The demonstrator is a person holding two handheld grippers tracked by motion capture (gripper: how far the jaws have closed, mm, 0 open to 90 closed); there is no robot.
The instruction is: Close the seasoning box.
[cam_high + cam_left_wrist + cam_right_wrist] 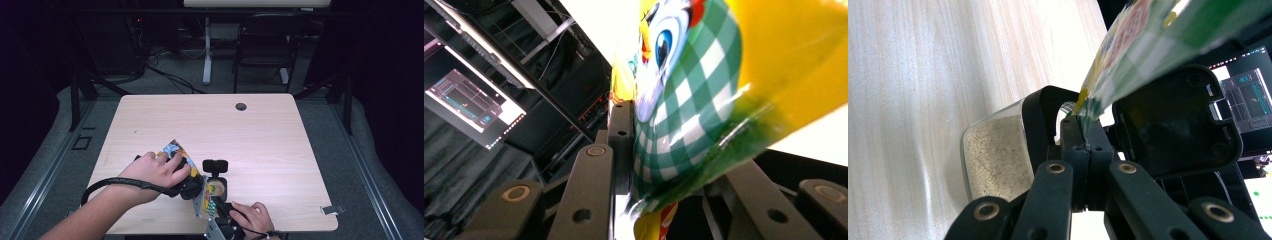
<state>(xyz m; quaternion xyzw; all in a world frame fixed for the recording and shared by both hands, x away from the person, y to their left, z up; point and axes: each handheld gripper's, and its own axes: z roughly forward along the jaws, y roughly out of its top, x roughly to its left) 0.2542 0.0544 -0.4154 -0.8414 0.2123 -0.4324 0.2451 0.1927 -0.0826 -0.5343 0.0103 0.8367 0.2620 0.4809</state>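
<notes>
A person sat at a pale wooden table [260, 135] with a two-jaw gripper in each hand, working a colourful snack bag [172, 150] near the front edge. The left gripper [192, 186] had its jaws partly closed around the bag's bulging body, a cartoon print on green check [684, 100], apparently to steady and tilt it. The right gripper [1082, 145] had its jaws shut tight on the bag's bottom corner [1087, 111], likely to pinch it while the bag was tipped or torn. Directly beneath sat a clear container with a black frame [998, 155], holding pale grains, seemingly there to catch the contents. Both hands crowded the container, leaving little room between them. The rest of the table was bare apart from a cable hole [241, 106]; a dark chair [265, 45] stood beyond.
</notes>
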